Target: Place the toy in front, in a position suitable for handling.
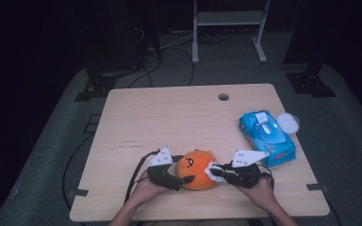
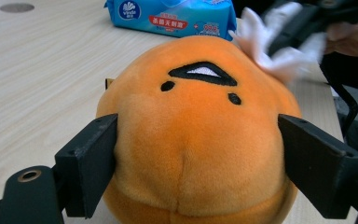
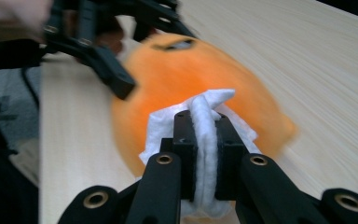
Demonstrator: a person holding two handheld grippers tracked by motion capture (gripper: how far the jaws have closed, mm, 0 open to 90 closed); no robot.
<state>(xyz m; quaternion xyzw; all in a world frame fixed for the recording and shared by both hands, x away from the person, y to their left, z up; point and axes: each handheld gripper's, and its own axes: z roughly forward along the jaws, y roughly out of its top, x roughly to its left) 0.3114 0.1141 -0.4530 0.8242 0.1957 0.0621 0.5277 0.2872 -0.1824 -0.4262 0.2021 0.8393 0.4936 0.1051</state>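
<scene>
Table (image 1: 169, 113) pale wood, dark room; left gripper (image 1: 181, 181) clamps plush (image 1: 199, 170), right gripper (image 1: 215, 172) pinches wipe (image 1: 213, 171).

Left gripper view: bottom edge cuts off the orange plush toy (image 2: 196, 135); its flanks are hidden behind the two black jaws; top edge crops the blue wipes pack (image 2: 172, 16), small print unreadable; right gripper (image 2: 284, 39) and its white wipe (image 2: 265, 42) blurred, upper right. Right gripper view: toy smeared by motion blur, lower middle hidden by the wipe; left gripper (image 3: 116, 70) soft, cropped at upper left. High view: forearms cut by bottom edge; pack label too small to read.
</scene>
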